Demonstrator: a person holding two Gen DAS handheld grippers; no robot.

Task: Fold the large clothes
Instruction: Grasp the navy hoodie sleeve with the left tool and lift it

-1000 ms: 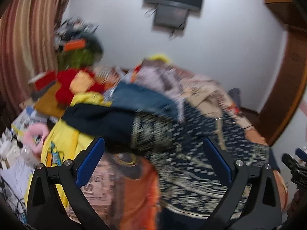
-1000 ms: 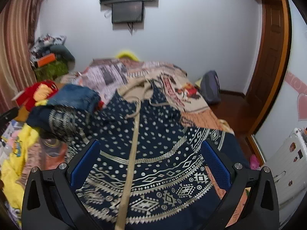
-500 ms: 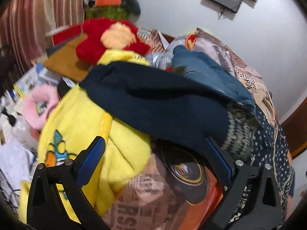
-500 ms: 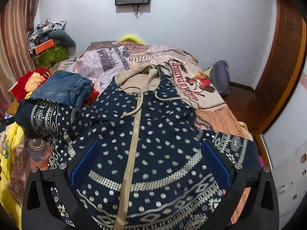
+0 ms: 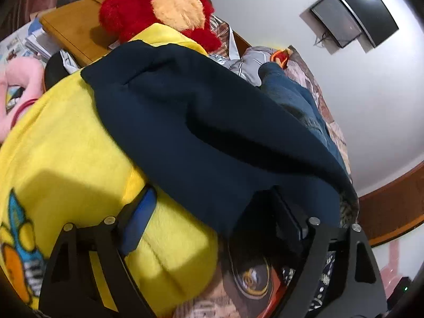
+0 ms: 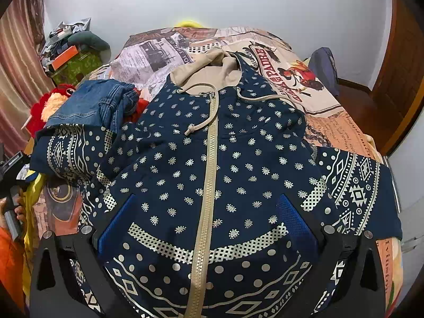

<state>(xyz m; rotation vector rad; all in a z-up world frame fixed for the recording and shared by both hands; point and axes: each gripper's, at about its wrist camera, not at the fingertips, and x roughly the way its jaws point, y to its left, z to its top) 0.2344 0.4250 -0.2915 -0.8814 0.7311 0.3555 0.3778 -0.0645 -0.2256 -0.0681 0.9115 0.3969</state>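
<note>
**Patterned hoodie spread on the bed, both jaws parted**

The navy hoodie (image 6: 225, 164) with cream dots and geometric bands lies front-up across the bed (image 6: 334, 122), its beige zipper (image 6: 209, 175) running down the middle and its beige hood (image 6: 212, 71) at the end toward the wall. One drawstring end curls onto the chest just beside the zipper. The right gripper (image 6: 204, 220) hangs low over the hoodie's lower front, its jaws wide apart with the zipper between them, holding nothing.

On the hoodie's left side, its sleeve (image 6: 71, 148) is bunched and folded back, so the plain navy lining (image 5: 212, 122) faces the left wrist camera. The left gripper (image 5: 214, 214) is at the edge of this sleeve, jaws parted: its blue pad (image 5: 140, 220) presses against the yellow fleece blanket (image 5: 66, 159) beneath, while the other finger is tucked under the dark fabric, so whether it pinches anything cannot be told.

Folded blue jeans (image 6: 98, 103) rest on top of the sleeve. Beyond them, further from the hoodie, sits a red plush toy (image 5: 159, 10), with a wooden board (image 5: 76, 34) beside it. A wall-mounted screen (image 5: 352, 10) hangs above the far end of the bed, past the hood.
</note>
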